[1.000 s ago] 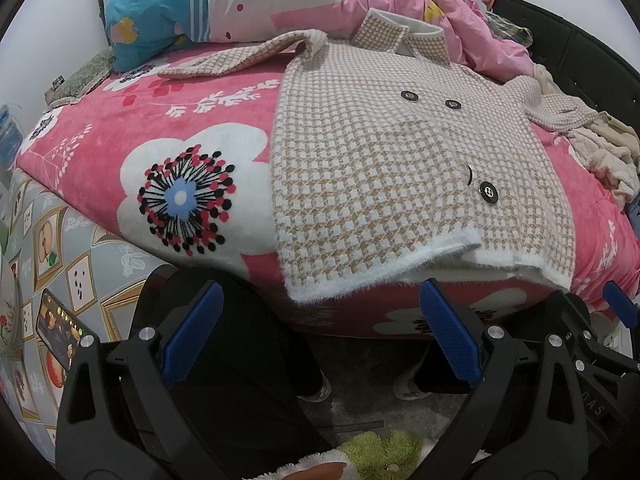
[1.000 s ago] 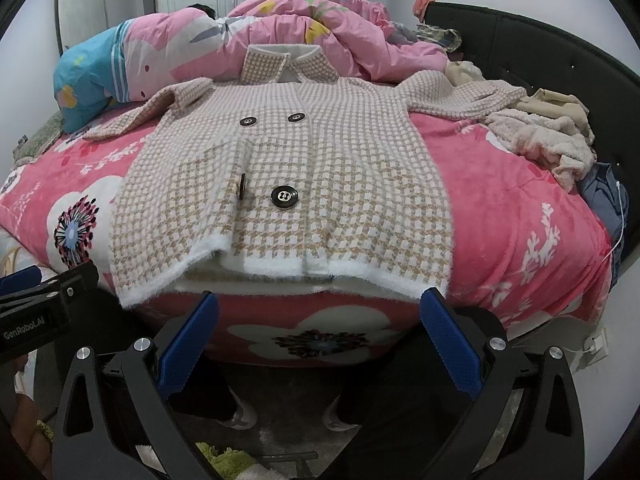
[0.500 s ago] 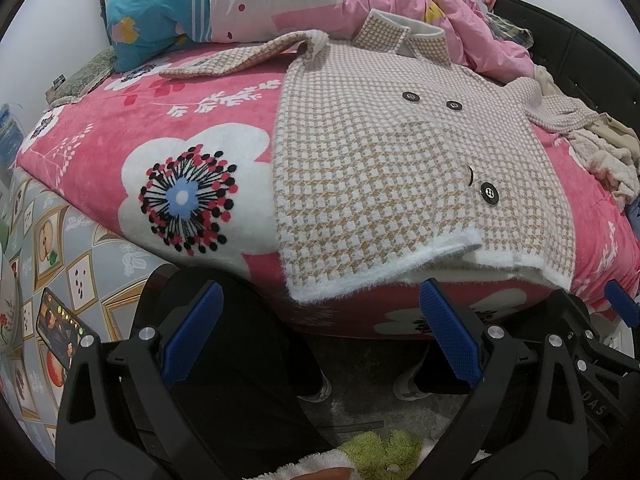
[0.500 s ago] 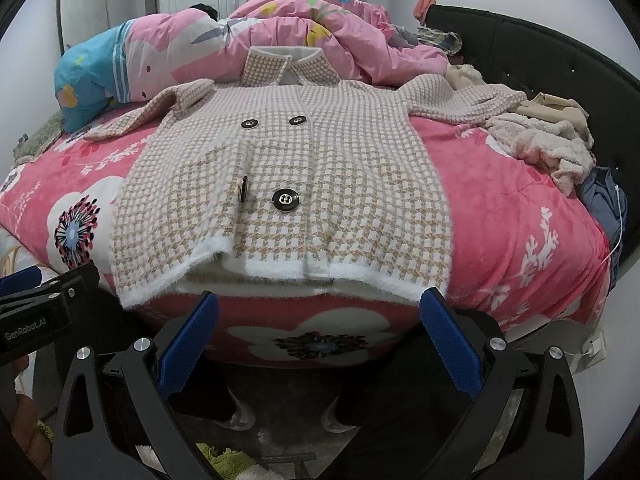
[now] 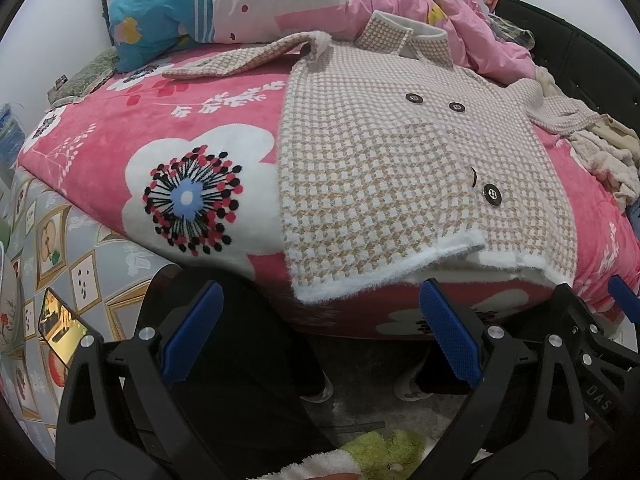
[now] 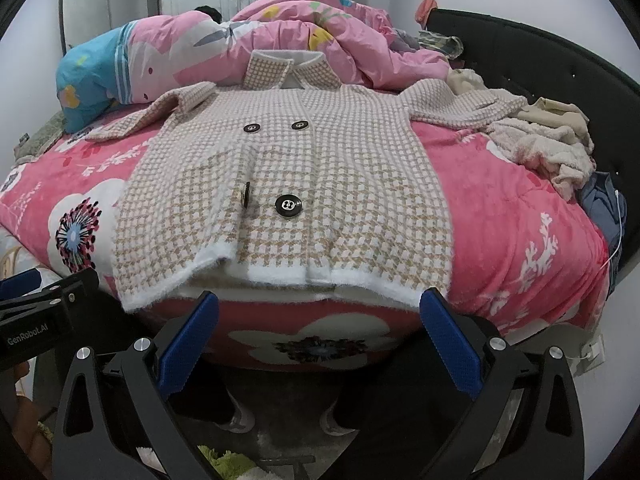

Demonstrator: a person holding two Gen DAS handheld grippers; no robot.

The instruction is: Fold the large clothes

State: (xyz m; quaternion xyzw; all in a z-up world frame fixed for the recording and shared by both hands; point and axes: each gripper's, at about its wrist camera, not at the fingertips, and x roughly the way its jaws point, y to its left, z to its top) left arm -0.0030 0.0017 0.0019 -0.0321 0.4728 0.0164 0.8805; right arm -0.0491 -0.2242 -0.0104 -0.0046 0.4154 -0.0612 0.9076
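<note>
A beige and white houndstooth coat (image 5: 400, 168) (image 6: 288, 184) with black buttons lies flat, front up, on a pink flowered bed, sleeves spread to both sides and collar at the far end. Its fuzzy white hem (image 6: 280, 276) hangs at the bed's near edge. My left gripper (image 5: 320, 332) is open, held below and in front of the hem's left part, with nothing between its blue pads. My right gripper (image 6: 318, 332) is also open and empty, just below the hem's middle. The left gripper's body (image 6: 40, 312) shows at the left of the right wrist view.
A pink quilt (image 6: 304, 36) and a blue and pink pillow (image 5: 192, 8) are piled behind the collar. Crumpled beige clothes (image 6: 548, 140) lie at the right by a black headboard (image 6: 560, 68). A person's dark legs (image 5: 240, 380) and shoes stand below the bed edge. A phone (image 5: 60, 332) glows at left.
Both grippers have crept slightly closer to the coat's hem; the coat looks a little larger. Both stay open and the coat has not moved.
</note>
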